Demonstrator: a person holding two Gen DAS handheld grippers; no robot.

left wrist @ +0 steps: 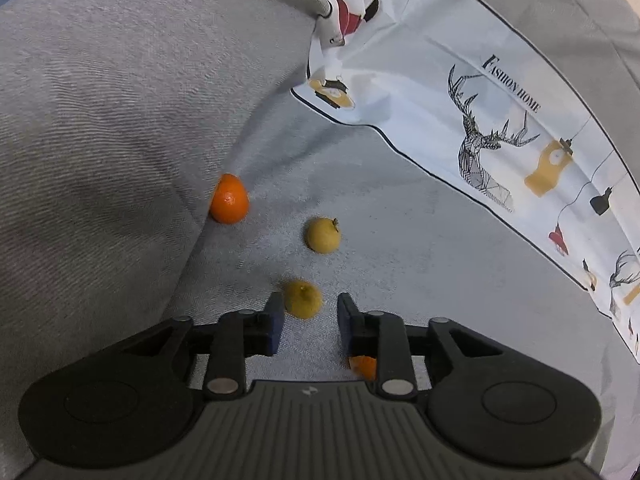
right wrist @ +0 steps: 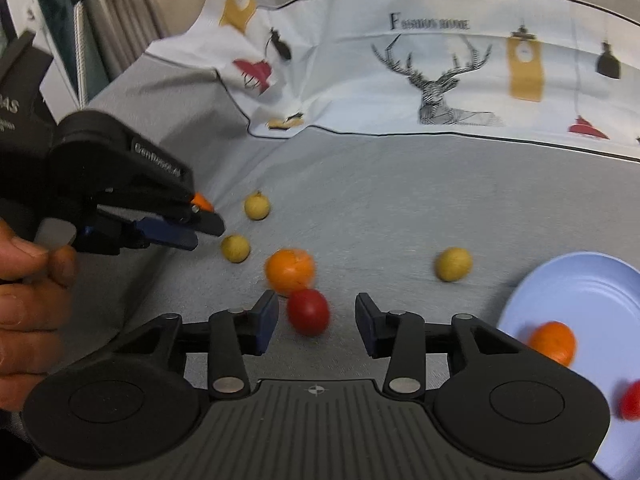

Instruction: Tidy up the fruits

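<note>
In the left wrist view my left gripper is open around a small yellow fruit lying on the grey sofa seat. A second yellow fruit lies beyond it, and an orange rests against the cushion. In the right wrist view my right gripper is open with a red fruit between its fingertips, an orange just behind. The left gripper shows there beside a yellow fruit. A blue plate at right holds an orange and a red fruit.
A white printed cloth with a deer drawing lies across the back of the seat. Two more yellow fruits lie on the seat. A grey cushion rises at the left. A hand holds the left gripper.
</note>
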